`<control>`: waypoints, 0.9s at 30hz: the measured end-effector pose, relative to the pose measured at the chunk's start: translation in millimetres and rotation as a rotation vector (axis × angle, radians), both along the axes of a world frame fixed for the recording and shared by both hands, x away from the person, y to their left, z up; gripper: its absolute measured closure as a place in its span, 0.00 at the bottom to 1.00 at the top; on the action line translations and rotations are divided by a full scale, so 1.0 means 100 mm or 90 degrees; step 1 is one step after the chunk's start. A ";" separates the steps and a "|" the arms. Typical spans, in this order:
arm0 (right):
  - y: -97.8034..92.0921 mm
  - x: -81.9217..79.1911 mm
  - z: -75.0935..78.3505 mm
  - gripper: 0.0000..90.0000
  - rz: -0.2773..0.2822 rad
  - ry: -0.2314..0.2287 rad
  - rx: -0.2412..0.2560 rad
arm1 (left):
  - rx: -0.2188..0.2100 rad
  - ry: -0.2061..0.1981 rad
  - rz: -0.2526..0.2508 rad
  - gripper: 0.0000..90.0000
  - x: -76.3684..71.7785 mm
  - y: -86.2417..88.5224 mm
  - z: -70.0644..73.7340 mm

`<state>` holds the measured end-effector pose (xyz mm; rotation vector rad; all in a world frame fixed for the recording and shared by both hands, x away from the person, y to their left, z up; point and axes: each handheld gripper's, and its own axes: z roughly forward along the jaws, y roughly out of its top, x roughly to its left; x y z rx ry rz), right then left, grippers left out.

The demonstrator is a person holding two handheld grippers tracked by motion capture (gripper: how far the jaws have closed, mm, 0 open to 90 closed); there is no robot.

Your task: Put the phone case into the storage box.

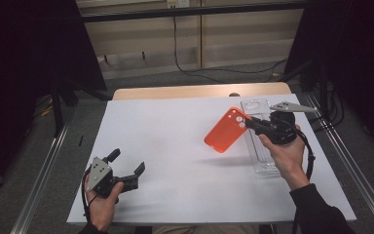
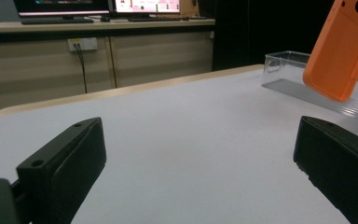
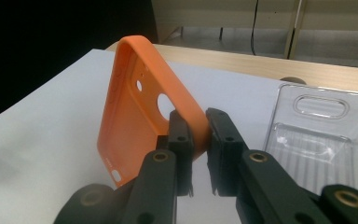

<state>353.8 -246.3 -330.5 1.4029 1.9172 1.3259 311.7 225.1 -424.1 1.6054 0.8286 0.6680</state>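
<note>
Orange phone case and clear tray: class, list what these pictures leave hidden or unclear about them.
- Case, high view: its inner side faces away.
- Case, left gripper view: top and right edges of the frame cut it off.
- Case, right gripper view: the right gripper covers the gripped edge by the camera hole.
- Tray, high view: the right hand and gripper cover part of it.
- Tray, right gripper view: cut off at the right edge.

left hand-held gripper (image 2: 200, 163): jaws wide apart | orange phone case (image 2: 340, 51): above clear tray (image 2: 298, 79)

A phone case (image 1: 226, 130) hangs above the bench (image 1: 175, 146), right of centre in the frame. A clear tray (image 1: 263, 146) lies just right of it. The left hand-held gripper (image 1: 126, 168) rests lower left.
</note>
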 end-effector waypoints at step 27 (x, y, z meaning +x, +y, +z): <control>-0.37 0.19 0.19 0.90 -0.066 -0.033 -0.026 | 0.007 0.003 0.000 0.03 0.00 0.00 -0.02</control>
